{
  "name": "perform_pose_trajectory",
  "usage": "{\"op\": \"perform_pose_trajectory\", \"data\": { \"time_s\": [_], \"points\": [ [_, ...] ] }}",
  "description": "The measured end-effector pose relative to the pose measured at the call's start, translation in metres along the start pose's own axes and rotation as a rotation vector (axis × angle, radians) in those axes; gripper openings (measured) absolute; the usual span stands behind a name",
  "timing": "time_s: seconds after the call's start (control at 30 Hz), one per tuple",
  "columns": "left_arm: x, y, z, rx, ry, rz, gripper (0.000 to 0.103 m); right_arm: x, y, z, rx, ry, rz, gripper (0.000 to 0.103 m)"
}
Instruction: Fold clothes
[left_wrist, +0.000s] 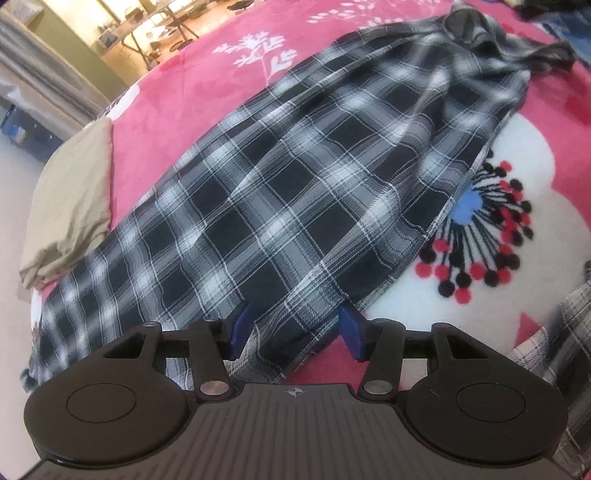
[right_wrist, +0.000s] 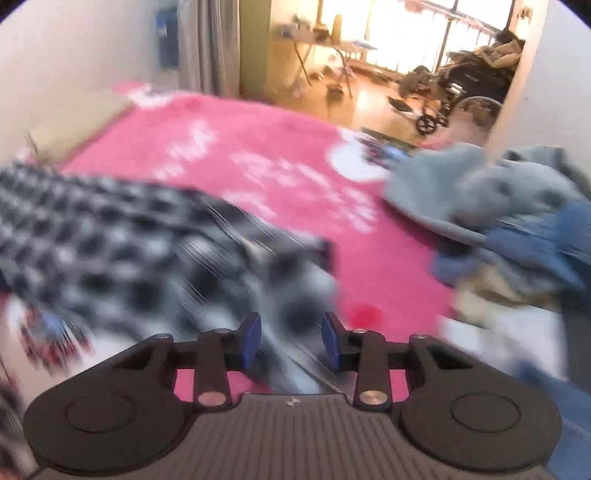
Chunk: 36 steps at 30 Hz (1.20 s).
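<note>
Black, white and grey plaid cloth, a long garment, is spread flat across a bed covered by a pink blanket printed with white sprigs and a large white flower. In the left wrist view the garment runs from the near edge, just ahead of the left gripper, away to a crumpled end at the far right. The jaws of that gripper are seen apart, their blue pads set on either side of a raised fold of the plaid cloth at its near end; the fold lies between them, and whether it is touched cannot be told. A folded beige cloth lies at the left edge of the bed, just beside the garment.

The right wrist view is heavily blurred. The right gripper is held with its jaws apart, and a streaked strip of the plaid garment passes between them, though contact cannot be judged through the blur. A heap of grey and blue clothes is piled on the right side of the bed, well apart from the garment.
</note>
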<state>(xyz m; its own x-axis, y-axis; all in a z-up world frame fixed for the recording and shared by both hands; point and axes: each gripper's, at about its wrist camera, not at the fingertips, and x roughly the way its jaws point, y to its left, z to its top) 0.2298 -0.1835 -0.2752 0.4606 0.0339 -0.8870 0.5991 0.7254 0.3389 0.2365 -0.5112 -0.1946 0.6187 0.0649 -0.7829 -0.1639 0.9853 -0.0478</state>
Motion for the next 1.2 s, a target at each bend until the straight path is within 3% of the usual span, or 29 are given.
{"op": "perform_pose_trajectory", "data": {
  "time_s": [0.13, 0.17, 0.2, 0.23, 0.43, 0.57, 0.63, 0.7, 0.77, 0.8, 0.83, 0.87, 0.97, 1.07, 1.2],
  "points": [
    [-0.001, -0.003, 0.002, 0.001, 0.004, 0.011, 0.051, 0.035, 0.021, 0.013, -0.027, -0.009, -0.038, 0.036],
    [-0.001, -0.002, 0.002, -0.003, 0.004, 0.01, 0.051, 0.042, 0.017, 0.016, -0.032, -0.002, -0.058, 0.029],
    [-0.001, -0.002, 0.002, -0.007, 0.005, 0.009, 0.051, 0.049, 0.012, 0.02, -0.034, 0.005, -0.079, 0.009],
    [-0.001, -0.002, 0.002, -0.01, 0.006, 0.008, 0.051, 0.051, 0.005, 0.024, -0.018, 0.002, -0.096, 0.003],
    [0.001, 0.003, 0.002, -0.038, 0.014, -0.004, 0.051, 0.058, -0.084, 0.055, 0.201, -0.079, -0.266, 0.002],
    [0.001, 0.005, 0.003, -0.056, 0.025, -0.008, 0.051, 0.079, -0.133, 0.059, 0.269, -0.034, -0.406, 0.003],
    [0.002, 0.006, 0.001, -0.05, 0.027, -0.008, 0.051, 0.093, -0.155, 0.056, 0.32, 0.026, -0.442, 0.012],
    [0.002, 0.006, 0.0, -0.046, 0.029, -0.005, 0.051, 0.097, -0.164, 0.053, 0.313, 0.05, -0.425, 0.01],
    [0.001, 0.008, -0.001, -0.053, 0.029, -0.009, 0.051, 0.088, -0.159, 0.052, 0.272, 0.019, -0.414, 0.013],
    [0.001, 0.009, -0.001, -0.056, 0.03, -0.01, 0.051, 0.078, -0.155, 0.05, 0.267, -0.008, -0.4, 0.019],
    [0.0, 0.01, -0.002, -0.056, 0.029, -0.012, 0.051, 0.067, -0.15, 0.048, 0.266, -0.038, -0.383, 0.032],
    [0.0, 0.011, -0.003, -0.056, 0.028, -0.015, 0.051, 0.055, -0.148, 0.042, 0.295, -0.051, -0.348, 0.036],
    [-0.005, 0.01, -0.007, -0.024, 0.012, -0.018, 0.051, 0.02, -0.142, 0.022, 0.405, -0.076, -0.23, 0.036],
    [-0.007, 0.008, -0.011, 0.013, 0.006, -0.018, 0.051, 0.013, -0.141, -0.006, 0.526, 0.009, -0.074, 0.036],
    [-0.006, 0.005, -0.015, 0.03, 0.011, -0.017, 0.051, 0.033, -0.146, -0.018, 0.616, 0.047, -0.017, 0.036]
  ]
}}
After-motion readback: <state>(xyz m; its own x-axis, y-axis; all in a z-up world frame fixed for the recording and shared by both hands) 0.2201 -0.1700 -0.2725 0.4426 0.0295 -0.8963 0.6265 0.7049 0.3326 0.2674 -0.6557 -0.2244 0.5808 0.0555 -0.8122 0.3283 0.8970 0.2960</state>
